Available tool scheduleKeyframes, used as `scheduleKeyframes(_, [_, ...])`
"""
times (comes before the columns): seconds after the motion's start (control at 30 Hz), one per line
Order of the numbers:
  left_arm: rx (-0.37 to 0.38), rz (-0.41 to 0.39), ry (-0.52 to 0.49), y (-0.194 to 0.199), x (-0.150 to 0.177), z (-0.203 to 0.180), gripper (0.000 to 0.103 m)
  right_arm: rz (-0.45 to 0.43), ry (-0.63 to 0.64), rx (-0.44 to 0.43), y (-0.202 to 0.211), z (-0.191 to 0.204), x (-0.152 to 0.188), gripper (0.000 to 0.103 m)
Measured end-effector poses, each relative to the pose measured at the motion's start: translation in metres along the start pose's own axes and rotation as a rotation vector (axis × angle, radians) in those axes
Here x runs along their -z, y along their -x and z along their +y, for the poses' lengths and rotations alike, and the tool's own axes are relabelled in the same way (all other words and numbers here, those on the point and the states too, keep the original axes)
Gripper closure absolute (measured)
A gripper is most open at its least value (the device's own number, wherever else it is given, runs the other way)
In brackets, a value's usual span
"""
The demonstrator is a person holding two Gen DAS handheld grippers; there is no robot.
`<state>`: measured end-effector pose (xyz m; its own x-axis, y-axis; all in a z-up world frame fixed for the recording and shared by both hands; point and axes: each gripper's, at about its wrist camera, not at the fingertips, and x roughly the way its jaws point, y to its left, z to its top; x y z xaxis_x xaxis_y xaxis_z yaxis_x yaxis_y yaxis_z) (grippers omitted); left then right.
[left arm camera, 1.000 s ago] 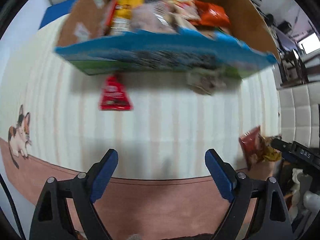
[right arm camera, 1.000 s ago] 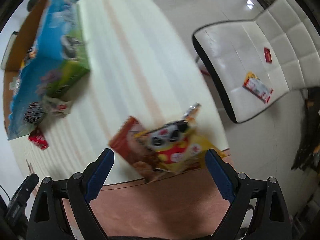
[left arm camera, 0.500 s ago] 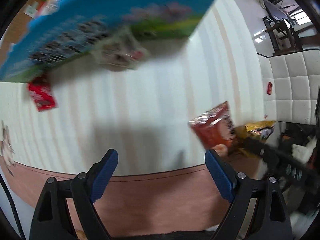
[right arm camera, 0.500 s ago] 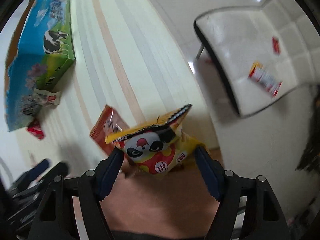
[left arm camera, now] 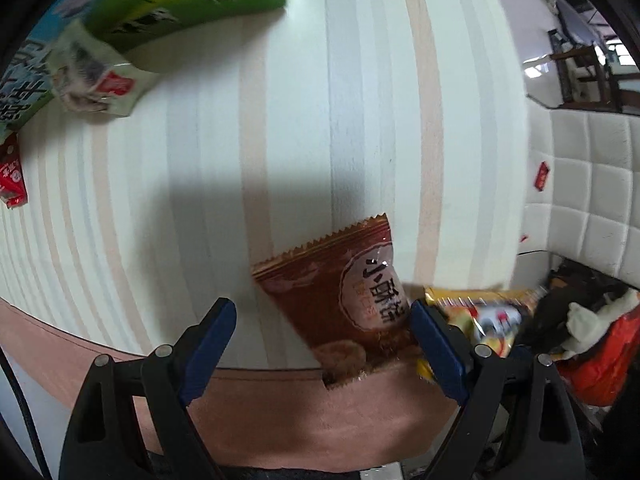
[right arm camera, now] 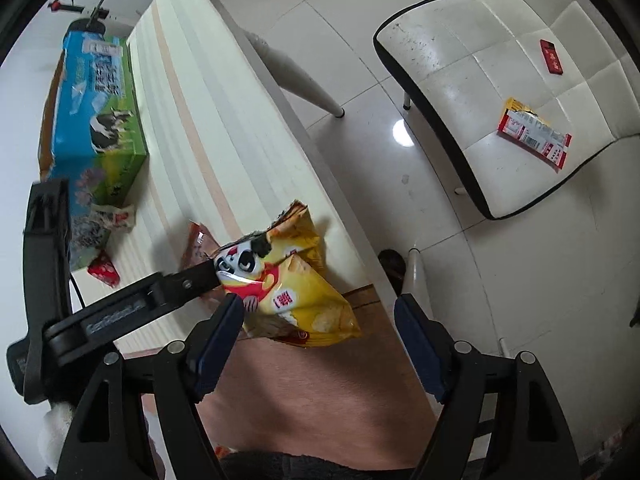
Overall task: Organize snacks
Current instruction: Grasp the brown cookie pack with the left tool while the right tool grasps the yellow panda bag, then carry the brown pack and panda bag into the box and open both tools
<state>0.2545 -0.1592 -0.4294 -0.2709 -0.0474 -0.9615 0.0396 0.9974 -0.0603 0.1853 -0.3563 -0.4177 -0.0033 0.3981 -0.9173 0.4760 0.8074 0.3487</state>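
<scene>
A brown-red snack packet (left arm camera: 352,292) lies on the striped table near its front edge, partly between the open jaws of my left gripper (left arm camera: 320,336). A yellow panda chip bag (right arm camera: 288,288) lies beside it, just ahead of my open right gripper (right arm camera: 320,328); it also shows in the left wrist view (left arm camera: 480,312). The left gripper's black finger reaches in from the left in the right wrist view and touches the bag's top. The blue-green carton (right arm camera: 92,120) with snacks stands far left on the table.
A white packet (left arm camera: 96,84) and a small red packet (left arm camera: 12,176) lie by the carton. A white padded chair (right arm camera: 500,92) to the right holds a red-white packet (right arm camera: 532,140) and a small red one (right arm camera: 552,56). The table edge runs close on the right.
My left gripper swung right from the carton to the brown-red packet. My right gripper drew back a little and no longer brackets the yellow bag closely.
</scene>
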Motion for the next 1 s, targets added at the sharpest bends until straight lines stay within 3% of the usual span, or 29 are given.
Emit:
scheduleKeyframes(0.2, [-0.073,-0.04,-0.056,-0.002,0.005,-0.012,0.014,-0.013,0.077,0.032,0.005,0.012,-0.001,0.023])
scheduleKeyframes(0.43, [-0.072,-0.037,-0.048,-0.004,0.008,-0.001,0.014,-0.002,0.119,0.049,0.0,0.021,-0.005,0.023])
scheduleKeyframes(0.6, [-0.114,-0.074,-0.122,-0.003,0.015,-0.011,0.014,0.004,0.154,0.082,-0.006,0.028,-0.004,0.023])
scheduleKeyframes(0.7, [-0.109,-0.105,-0.15,-0.001,0.018,-0.021,0.022,0.004,0.159,0.09,-0.005,0.028,-0.003,0.022])
scheduleKeyframes(0.83, [-0.113,-0.122,-0.183,0.003,0.025,-0.027,0.045,0.005,0.159,0.097,-0.005,0.028,-0.003,0.022])
scheduleKeyframes(1.0, [-0.137,-0.118,-0.185,0.006,0.036,-0.002,0.047,0.007,0.185,0.12,-0.008,0.036,-0.001,0.022])
